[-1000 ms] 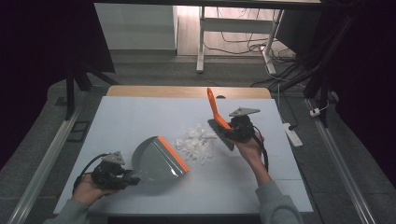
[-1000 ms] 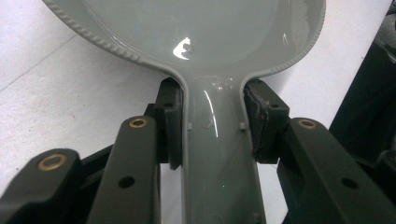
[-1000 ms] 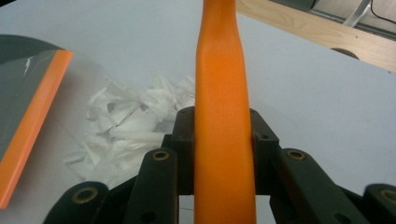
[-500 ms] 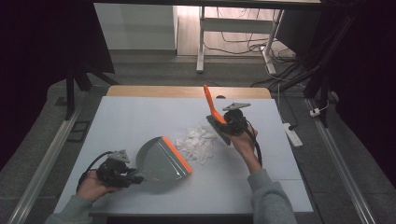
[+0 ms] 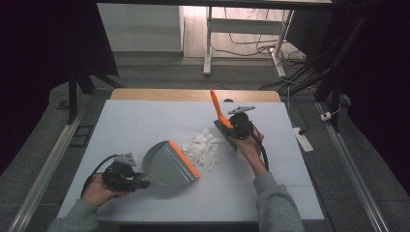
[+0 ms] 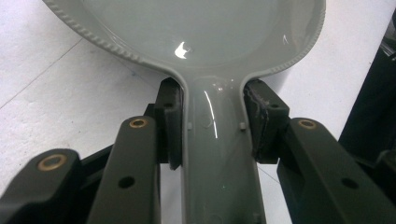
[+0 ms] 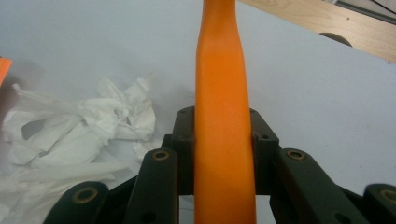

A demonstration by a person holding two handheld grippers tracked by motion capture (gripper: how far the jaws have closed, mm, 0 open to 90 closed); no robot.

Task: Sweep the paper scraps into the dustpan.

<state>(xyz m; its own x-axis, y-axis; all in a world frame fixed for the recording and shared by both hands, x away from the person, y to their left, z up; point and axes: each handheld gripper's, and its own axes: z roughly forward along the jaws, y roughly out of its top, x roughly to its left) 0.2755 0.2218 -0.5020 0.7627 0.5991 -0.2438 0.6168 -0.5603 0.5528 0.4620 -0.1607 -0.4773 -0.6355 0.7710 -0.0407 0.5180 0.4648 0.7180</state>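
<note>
Forearms reach in low: left gripper [image 5: 138, 181] clamps the grey dustpan [image 5: 169, 162] flat on the table [image 5: 135, 125], right gripper [image 5: 231, 126] clamps the orange brush [image 5: 217, 108] beside paper scraps [image 5: 203, 149] just outside the pan's lip.

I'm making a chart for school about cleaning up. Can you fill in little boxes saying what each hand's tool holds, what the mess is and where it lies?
left gripper: shut on the grey handle of the dustpan
right gripper: shut on the orange handle of the brush
mess: torn white paper scraps
where: on the table, between the dustpan's orange lip and the brush
scraps in dustpan: none seen yet
</note>
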